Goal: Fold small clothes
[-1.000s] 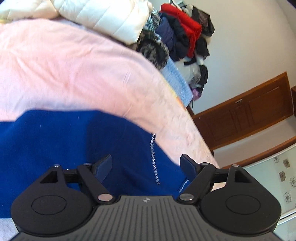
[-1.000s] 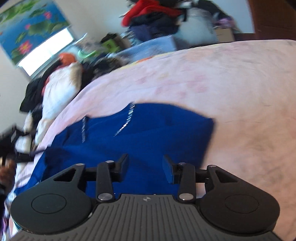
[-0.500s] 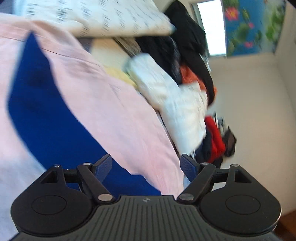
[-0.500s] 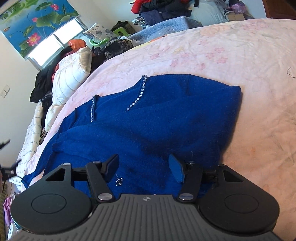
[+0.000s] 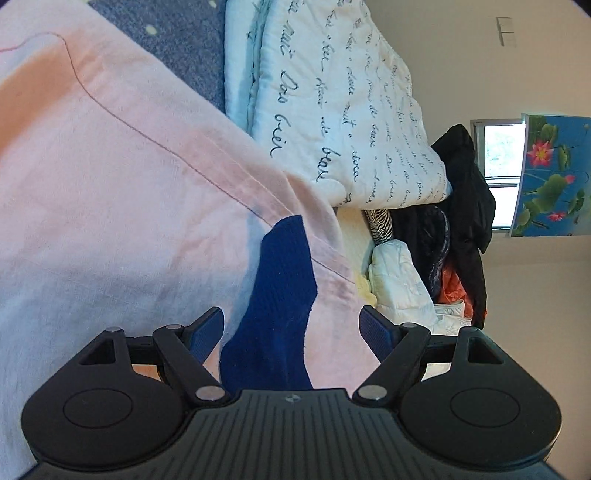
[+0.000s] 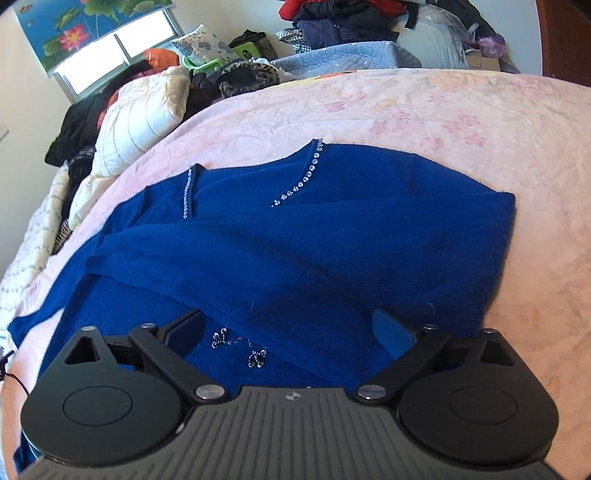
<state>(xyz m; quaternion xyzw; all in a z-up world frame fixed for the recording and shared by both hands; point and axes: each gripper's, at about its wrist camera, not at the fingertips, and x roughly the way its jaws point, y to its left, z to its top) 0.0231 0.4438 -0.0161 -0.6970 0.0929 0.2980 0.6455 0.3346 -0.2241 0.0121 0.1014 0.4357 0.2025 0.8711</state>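
Observation:
A royal blue knit sweater [image 6: 314, 240] with a rhinestone neckline lies spread on the pink bed sheet [image 6: 424, 107]; its right sleeve is folded across the body. My right gripper [image 6: 291, 330] is open and empty just above the sweater's lower part. In the left wrist view the sweater's left sleeve [image 5: 277, 306] stretches along the sheet [image 5: 110, 206] toward the bed edge. My left gripper [image 5: 293, 325] is open and empty, with the sleeve lying between its fingers.
A white quilt with script lettering [image 5: 343, 99] lies beyond the sheet's edge. A cream puffer jacket [image 6: 144, 114] and piled dark clothes [image 6: 354, 18] crowd the bed's far side. A window with a lotus blind [image 5: 546, 177] is behind.
My left gripper has swung off the sweater's body and now points along the left sleeve. My right gripper has opened wider and settled over the sweater's lower part.

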